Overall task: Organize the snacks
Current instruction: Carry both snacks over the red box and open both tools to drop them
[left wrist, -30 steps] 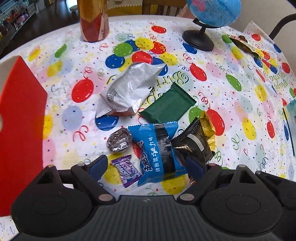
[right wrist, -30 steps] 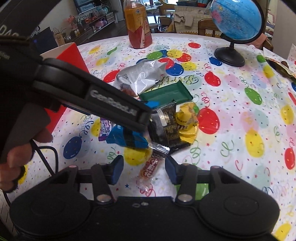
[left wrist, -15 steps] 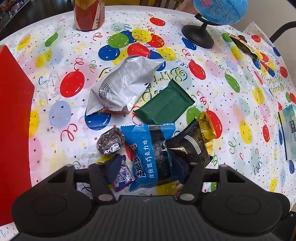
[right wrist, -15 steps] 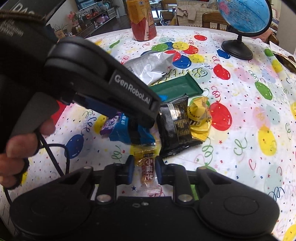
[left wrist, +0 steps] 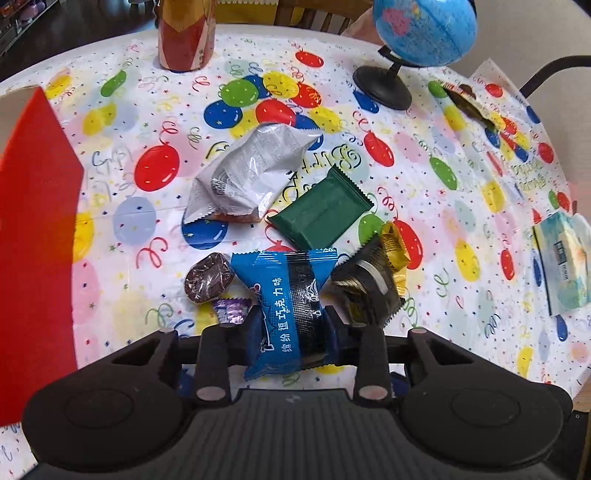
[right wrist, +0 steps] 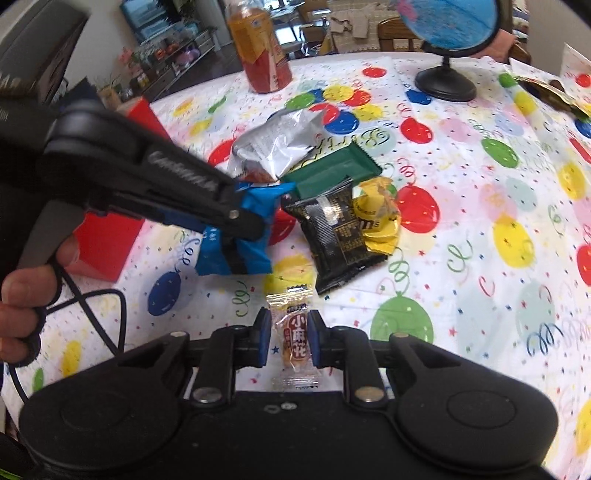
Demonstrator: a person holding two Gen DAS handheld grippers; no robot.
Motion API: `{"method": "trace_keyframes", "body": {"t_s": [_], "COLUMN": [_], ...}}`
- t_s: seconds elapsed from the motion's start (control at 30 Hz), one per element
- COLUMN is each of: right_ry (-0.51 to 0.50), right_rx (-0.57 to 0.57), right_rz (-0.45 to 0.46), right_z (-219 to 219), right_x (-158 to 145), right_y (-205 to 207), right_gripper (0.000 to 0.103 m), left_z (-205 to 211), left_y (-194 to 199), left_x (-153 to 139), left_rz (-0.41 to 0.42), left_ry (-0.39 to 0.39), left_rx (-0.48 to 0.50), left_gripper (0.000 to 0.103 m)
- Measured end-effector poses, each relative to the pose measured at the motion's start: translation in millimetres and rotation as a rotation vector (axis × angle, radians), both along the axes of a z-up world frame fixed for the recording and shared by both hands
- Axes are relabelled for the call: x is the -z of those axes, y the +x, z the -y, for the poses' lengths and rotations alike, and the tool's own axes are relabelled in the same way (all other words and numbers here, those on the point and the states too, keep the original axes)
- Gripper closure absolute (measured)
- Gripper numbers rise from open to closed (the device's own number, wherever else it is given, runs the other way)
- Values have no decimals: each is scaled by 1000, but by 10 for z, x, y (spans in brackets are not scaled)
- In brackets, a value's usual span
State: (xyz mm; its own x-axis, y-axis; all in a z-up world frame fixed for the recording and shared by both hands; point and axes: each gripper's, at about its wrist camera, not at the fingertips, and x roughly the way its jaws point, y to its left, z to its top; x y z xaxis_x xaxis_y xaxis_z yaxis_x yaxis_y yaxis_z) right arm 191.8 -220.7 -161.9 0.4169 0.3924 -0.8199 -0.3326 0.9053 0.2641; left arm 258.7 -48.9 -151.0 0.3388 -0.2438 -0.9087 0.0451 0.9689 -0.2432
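My left gripper (left wrist: 291,325) is closing on a blue snack packet (left wrist: 284,291), and its pads pinch the packet's lower half. From the right wrist view, that left gripper (right wrist: 240,221) holds the blue packet (right wrist: 255,254) slightly off the balloon-print tablecloth (right wrist: 480,206). My right gripper (right wrist: 288,338) is closing on a small clear packet with an orange twist snack (right wrist: 293,302), which its pads squeeze from both sides. A person's hand (right wrist: 22,291) grips the left tool.
A silver bag (left wrist: 255,173), green packet (left wrist: 321,210), black packet (left wrist: 365,288), yellow packet (left wrist: 395,247), brown round candy (left wrist: 208,277) and purple candy (left wrist: 232,310) lie together. A red box (left wrist: 33,240) stands left. Bottle (left wrist: 184,33), globe (left wrist: 421,29) and tissue pack (left wrist: 565,258) sit around.
Both grippers went from open to closed. The left one closed on the blue packet and the right one on the small twist snack packet.
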Motion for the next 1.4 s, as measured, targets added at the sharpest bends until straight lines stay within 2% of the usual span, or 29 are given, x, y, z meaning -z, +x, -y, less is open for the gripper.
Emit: {"method": "trace_keyframes", "body": {"t_s": [0.27, 0.57, 1.0, 1.4], "right_ry": [72, 97, 95, 99], "right_rx": [48, 45, -64, -140], "right_rz": [28, 91, 169, 182], "right_z": [137, -59, -875, -1720], "right_x": [-318, -691, -1107, -1224], "right_y": [-177, -334, -365, -228], "right_gripper": [84, 84, 84, 84], "left_z": [-181, -528, -1278, -2155], "left_y": [-279, -605, -922, -1007], "left_x": [-327, -732, -1105, -1258], "left_rz": [47, 117, 190, 215], "left_ry": [-3, -13, 26, 50], "left_rx": [-3, -26, -90, -171], "left_gripper": [69, 69, 69, 69]}}
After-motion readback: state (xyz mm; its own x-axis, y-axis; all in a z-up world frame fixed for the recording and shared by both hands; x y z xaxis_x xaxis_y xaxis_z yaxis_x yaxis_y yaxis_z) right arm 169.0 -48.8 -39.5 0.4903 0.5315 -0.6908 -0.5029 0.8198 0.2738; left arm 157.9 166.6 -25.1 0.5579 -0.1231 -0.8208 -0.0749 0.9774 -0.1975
